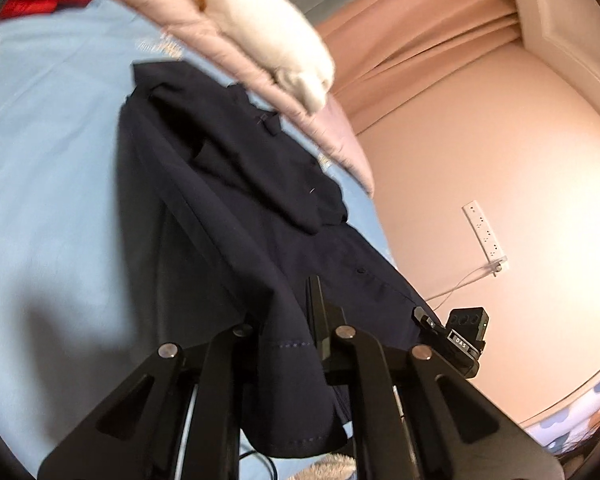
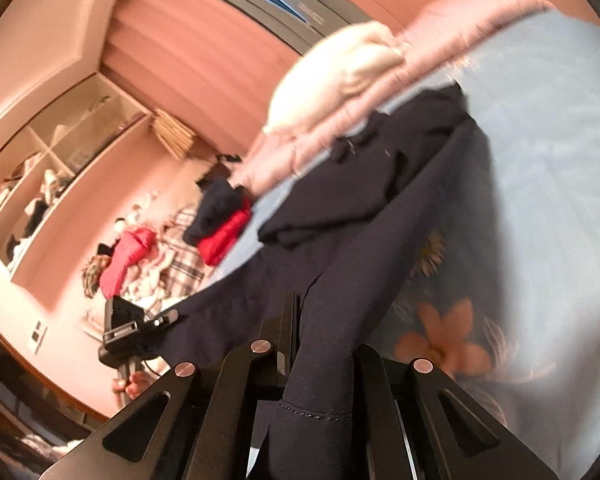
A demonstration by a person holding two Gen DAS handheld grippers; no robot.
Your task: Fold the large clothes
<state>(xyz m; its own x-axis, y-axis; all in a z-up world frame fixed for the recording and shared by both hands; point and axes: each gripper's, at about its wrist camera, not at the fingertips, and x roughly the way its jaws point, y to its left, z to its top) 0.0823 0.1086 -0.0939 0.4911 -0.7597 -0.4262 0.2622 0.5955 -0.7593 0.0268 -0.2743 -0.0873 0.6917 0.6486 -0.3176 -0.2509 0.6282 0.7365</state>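
A dark navy garment (image 1: 228, 184) lies stretched over the light blue bed sheet (image 1: 52, 160), its near hem lifted off the bed. My left gripper (image 1: 300, 300) is shut on that hem, and cloth hangs down over one finger. In the same view my right gripper (image 1: 424, 316) pinches the hem further right. From the right wrist, the navy garment (image 2: 380, 200) runs up from my right gripper (image 2: 300, 312), which is shut on a fold of the hem. At the left, my left gripper (image 2: 168, 318) grips the same edge.
A pink quilt (image 1: 300, 112) with a white pillow (image 1: 268, 28) lies along the far side of the bed. Red and dark clothes (image 2: 220, 228) are piled at the bed's far corner. A wall socket strip (image 1: 486, 236) and open shelves (image 2: 40, 184) are beyond.
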